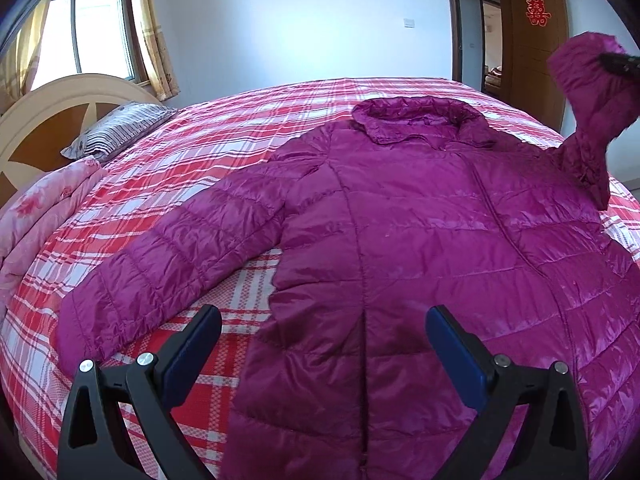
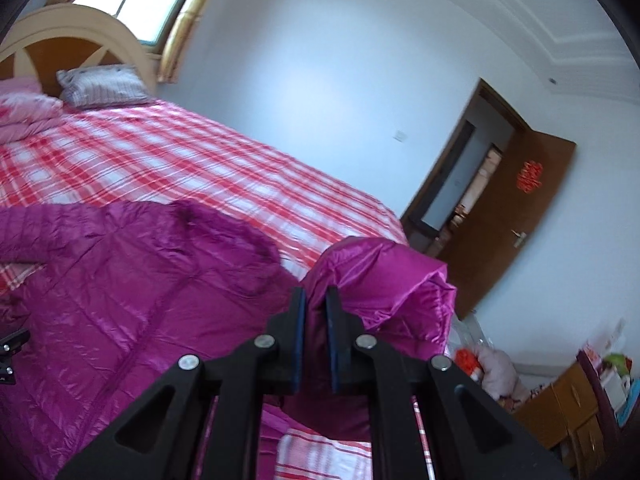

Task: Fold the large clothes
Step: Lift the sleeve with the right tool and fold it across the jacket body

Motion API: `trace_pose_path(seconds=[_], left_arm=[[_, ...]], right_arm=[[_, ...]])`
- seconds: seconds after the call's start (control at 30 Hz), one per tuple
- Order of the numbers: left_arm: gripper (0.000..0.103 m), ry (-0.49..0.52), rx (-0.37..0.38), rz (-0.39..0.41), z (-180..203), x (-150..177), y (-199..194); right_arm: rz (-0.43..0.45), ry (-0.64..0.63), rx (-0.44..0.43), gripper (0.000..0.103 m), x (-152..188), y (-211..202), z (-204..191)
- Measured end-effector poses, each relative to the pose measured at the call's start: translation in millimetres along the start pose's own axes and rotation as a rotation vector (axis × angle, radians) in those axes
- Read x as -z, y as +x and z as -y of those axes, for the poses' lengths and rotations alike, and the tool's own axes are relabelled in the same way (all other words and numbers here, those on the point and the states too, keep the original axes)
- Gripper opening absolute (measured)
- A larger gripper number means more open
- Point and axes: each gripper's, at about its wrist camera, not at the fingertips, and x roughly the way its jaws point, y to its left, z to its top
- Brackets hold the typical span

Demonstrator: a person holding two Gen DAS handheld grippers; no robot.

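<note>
The magenta puffer jacket (image 1: 420,216) lies spread flat on the red plaid bed (image 1: 224,128), one sleeve (image 2: 384,276) lifted clear and pinched in the closed right gripper (image 2: 316,312), while the left gripper (image 1: 324,332) hovers wide apart and unloaded over the hem, near a striped pillow (image 1: 116,130).

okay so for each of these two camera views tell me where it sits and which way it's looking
Left wrist: sits on the open left gripper, above the jacket, looking across the bed toward the far wall.
Right wrist: sits on the right gripper, shut on the raised sleeve, facing the door.
Shared: jacket, bed, pillow, door.
</note>
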Motion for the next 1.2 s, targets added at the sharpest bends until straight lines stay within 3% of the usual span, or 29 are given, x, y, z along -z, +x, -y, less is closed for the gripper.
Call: trace_pose_path(seconds=[0.3, 0.63, 0.7, 0.73, 0.77, 0.93, 1.1, 1.2], left_arm=[[0.102, -0.006, -0.048, -0.016, -17.8, -1.3, 7.8], [0.102, -0.022, -0.084, -0.036, -28.6, -3.7, 16.0], [0.102, -0.019, -0.082, -0.023, -28.1, -10.7, 12.9], [0.102, -0.014, -0.082, -0.015, -26.5, -17.2, 11.6], [0.102, -0.01, -0.068, -0.006, -23.6, -24.5, 10.2], [0.102, -0.002, 0.103, -0.018, 5.8, -65.6, 11.3], [0.102, 0.036, 0.256, -0.029, 58.6, -100.3, 26.2], [0.102, 0.068, 0.225, -0.04, 87.1, -108.0, 48.7]], right_arm=[[-0.05, -0.017, -0.173, 0.01, 8.4, 35.4, -90.2], [-0.07, -0.019, -0.322, 0.01, 16.8, 47.9, -144.4], [-0.074, 0.026, -0.368, 0.033, 14.9, 44.2, -134.6], [-0.068, 0.063, -0.396, 0.062, 14.2, 40.0, -123.5], [-0.05, 0.097, -0.402, 0.082, 13.7, 34.6, -112.0], [0.02, 0.215, -0.31, 0.085, 21.1, 5.5, -41.6], [-0.028, 0.291, -0.214, 0.088, 49.3, 3.9, 0.2], [-0.078, 0.314, -0.211, 0.088, 70.6, 9.5, 8.9]])
